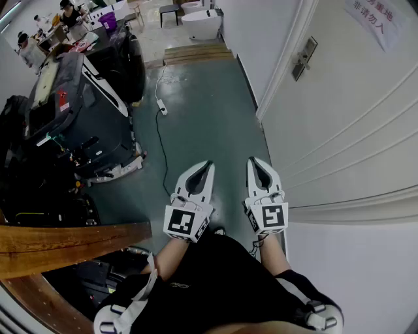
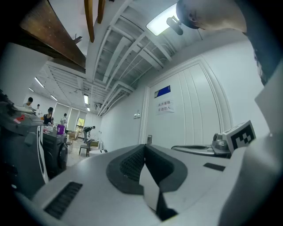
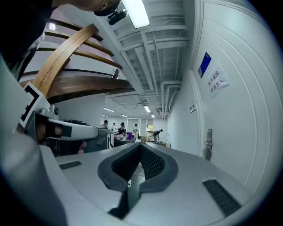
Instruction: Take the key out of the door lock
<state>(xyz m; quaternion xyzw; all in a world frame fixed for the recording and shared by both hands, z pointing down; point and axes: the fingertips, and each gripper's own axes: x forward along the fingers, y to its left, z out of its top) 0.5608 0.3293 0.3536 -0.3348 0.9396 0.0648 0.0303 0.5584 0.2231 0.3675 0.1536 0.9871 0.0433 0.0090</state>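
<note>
The white door [image 1: 339, 111] fills the right of the head view, with its metal lock plate and handle [image 1: 304, 57] far ahead of me. The lock plate [image 3: 208, 143] shows small at the right of the right gripper view and tiny in the left gripper view [image 2: 149, 139]. No key can be made out at this distance. My left gripper [image 1: 210, 163] and right gripper [image 1: 251, 158] are held side by side low over the green floor, well short of the lock. Both are shut with nothing between the pads [image 2: 132, 163] [image 3: 152, 161].
A black machine [image 1: 78, 111] stands at the left, and a power strip with its cable [image 1: 161, 107] lies on the floor ahead. A wooden beam [image 1: 65, 238] crosses at lower left. A paper sign [image 1: 375, 19] hangs on the door. People sit at a desk [image 1: 59, 29] far back.
</note>
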